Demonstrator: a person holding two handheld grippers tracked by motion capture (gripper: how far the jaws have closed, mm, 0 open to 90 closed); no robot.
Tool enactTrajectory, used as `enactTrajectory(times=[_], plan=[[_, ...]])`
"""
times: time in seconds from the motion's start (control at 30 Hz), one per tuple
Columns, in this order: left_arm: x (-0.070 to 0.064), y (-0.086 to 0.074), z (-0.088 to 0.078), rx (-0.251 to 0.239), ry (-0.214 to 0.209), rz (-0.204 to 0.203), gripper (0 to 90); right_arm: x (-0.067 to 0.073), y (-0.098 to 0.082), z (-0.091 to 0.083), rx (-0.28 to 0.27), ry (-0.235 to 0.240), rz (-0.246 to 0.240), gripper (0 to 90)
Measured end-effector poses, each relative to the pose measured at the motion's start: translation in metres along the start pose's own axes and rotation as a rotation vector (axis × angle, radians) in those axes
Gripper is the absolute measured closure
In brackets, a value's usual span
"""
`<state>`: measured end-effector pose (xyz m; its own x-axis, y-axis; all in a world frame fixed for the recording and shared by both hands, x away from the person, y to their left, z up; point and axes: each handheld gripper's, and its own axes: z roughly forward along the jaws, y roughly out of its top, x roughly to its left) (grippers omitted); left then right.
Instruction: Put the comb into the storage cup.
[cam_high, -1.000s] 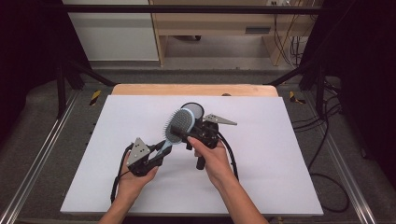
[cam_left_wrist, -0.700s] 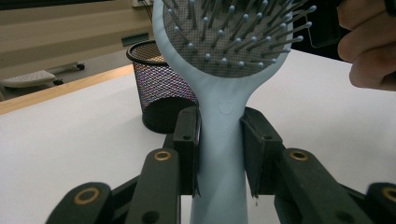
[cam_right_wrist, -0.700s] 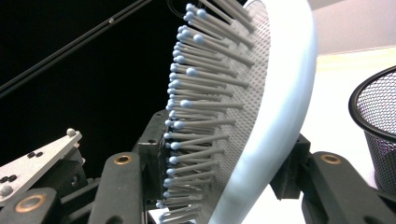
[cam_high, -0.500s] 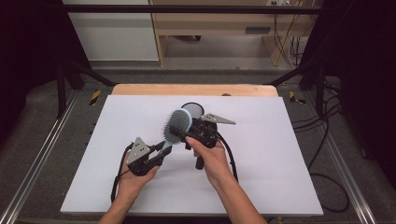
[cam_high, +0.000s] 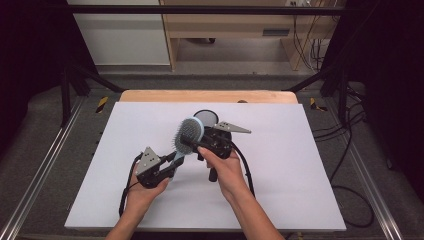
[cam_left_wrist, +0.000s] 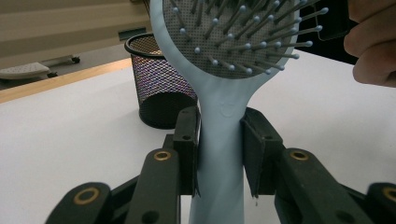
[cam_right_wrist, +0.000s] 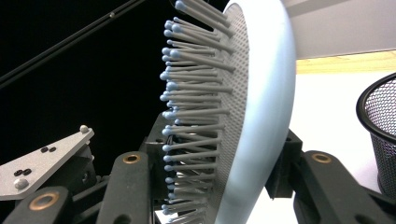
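Observation:
A light blue hairbrush with grey bristles is held above the white table, its head tilted up and away. My left gripper is shut on its handle, one pad on each side. My right gripper comes in from the right and has just been closing on the brush head. One jaw now rests against the bristles and the other against the smooth back. In the right gripper view, the right gripper straddles the head edge-on.
A black mesh cup stands upright on the table just behind the brush, also seen as the cup and the cup. A wooden strip runs along the table's far edge. Cables trail from both grippers toward the person.
Both hands and the brush stay where they were. No shift of the brush is visible from above.

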<state>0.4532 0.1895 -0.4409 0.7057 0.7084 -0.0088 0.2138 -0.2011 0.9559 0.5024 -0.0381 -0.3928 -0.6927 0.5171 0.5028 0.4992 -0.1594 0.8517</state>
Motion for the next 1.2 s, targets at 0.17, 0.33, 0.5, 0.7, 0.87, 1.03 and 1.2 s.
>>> enactTrajectory(times=[0.17,0.33,0.5,0.7,0.87,1.03,1.2], plan=[[0.001,0.000,0.000,0.001,0.001,-0.007,68.8,0.002,0.000,0.001,-0.002,-0.003,0.000,54.8],[0.001,0.000,0.000,0.000,0.004,-0.016,68.5,0.002,0.000,0.002,-0.001,-0.012,0.004,54.9],[0.002,-0.001,-0.001,-0.018,0.006,-0.035,63.4,-0.001,0.003,0.002,-0.017,-0.030,0.017,54.9],[0.004,0.002,-0.008,-0.054,0.016,-0.052,50.5,-0.009,0.012,0.000,-0.037,-0.076,0.034,54.9],[0.010,0.003,-0.017,-0.068,0.050,-0.082,31.3,-0.014,0.024,0.000,-0.044,-0.107,0.026,54.8],[0.017,0.003,-0.023,-0.071,0.072,-0.097,19.0,-0.016,0.031,0.001,-0.049,-0.113,0.024,54.7],[0.022,-0.001,-0.034,-0.055,0.115,-0.109,8.7,-0.017,0.035,-0.002,-0.063,-0.111,0.023,54.6]])
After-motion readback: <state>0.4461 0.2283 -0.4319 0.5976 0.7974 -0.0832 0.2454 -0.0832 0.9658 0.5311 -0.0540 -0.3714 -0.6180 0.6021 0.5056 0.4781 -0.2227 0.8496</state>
